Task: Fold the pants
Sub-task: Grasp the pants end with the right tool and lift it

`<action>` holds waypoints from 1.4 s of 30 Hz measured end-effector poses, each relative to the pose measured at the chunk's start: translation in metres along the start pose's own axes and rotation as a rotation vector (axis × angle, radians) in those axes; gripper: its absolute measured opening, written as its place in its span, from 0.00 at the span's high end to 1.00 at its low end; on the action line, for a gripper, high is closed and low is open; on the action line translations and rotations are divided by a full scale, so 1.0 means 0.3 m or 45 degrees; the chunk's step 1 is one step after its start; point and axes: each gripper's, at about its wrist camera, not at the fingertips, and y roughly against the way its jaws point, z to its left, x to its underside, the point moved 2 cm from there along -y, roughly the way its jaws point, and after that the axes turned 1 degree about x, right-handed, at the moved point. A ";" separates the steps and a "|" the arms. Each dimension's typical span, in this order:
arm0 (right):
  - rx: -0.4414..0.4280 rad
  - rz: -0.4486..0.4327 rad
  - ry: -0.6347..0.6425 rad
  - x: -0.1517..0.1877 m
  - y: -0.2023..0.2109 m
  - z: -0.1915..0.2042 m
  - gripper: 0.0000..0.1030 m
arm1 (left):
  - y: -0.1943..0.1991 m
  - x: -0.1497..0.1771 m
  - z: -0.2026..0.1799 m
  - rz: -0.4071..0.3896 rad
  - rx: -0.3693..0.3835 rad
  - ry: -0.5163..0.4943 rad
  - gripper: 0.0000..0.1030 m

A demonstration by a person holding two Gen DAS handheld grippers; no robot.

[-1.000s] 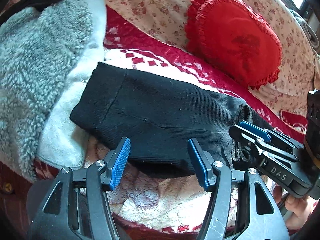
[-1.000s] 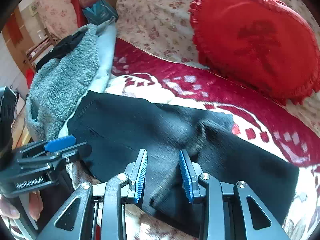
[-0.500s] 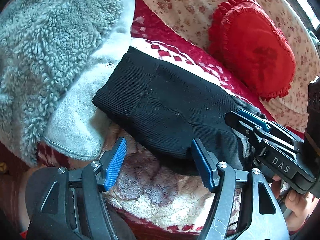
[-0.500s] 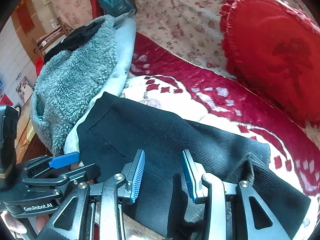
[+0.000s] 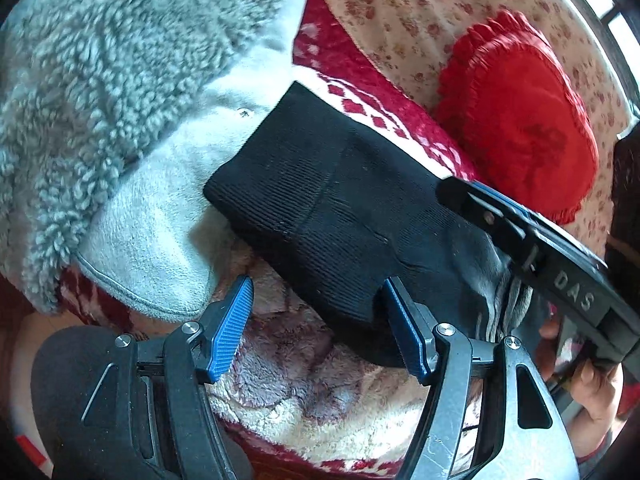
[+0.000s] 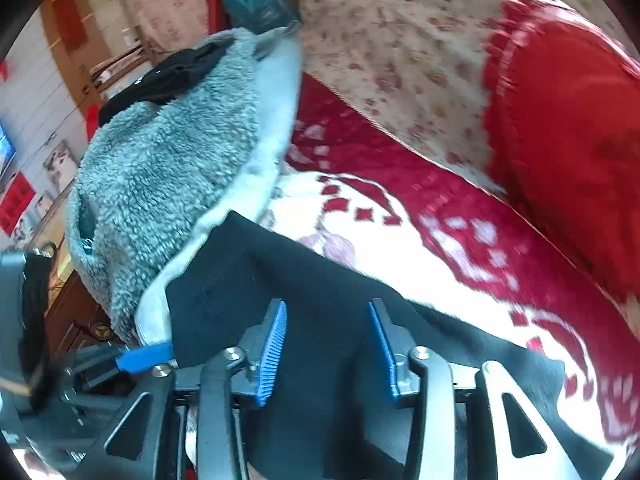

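A red-and-white patterned blanket covered the seat, running from the near edge up to a cream floral backrest at the far side. On the left, a bulky grey fleece garment with a smooth pale lining was heaped over the blanket. At the far right, a red frilled cushion leaned against the backrest.

The black pants lay across the middle of the blanket as a folded, ribbed band, their left end resting on the pale lining of the fleece and their right end bunched where the fabric turned greyish. In the right wrist view the pants spread from the fleece on the left to the lower right of the frame.

The left gripper hovered at the near edge of the pants with its blue pads spread wide; the right-hand pad sat at or just over the cloth edge, the left-hand one over bare blanket, and nothing was clamped between them. The right gripper stood over the black fabric with its jaws moderately apart; whether the tips touched the cloth could not be told. From the left wrist view the right gripper reached in from the right above the bunched end, and its jaw state could not be read from there.
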 end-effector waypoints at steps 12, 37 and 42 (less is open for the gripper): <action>-0.186 0.170 0.236 -0.160 -0.275 0.105 0.54 | -0.058 -0.030 0.013 -0.011 0.022 0.066 0.24; -0.262 -0.229 -0.029 -0.072 0.366 -0.216 0.88 | 0.170 0.111 -0.553 -0.306 0.320 -0.569 0.77; -0.048 -0.157 -0.188 0.068 0.407 -0.409 0.95 | 0.002 0.214 -0.672 -0.133 0.337 -0.690 0.78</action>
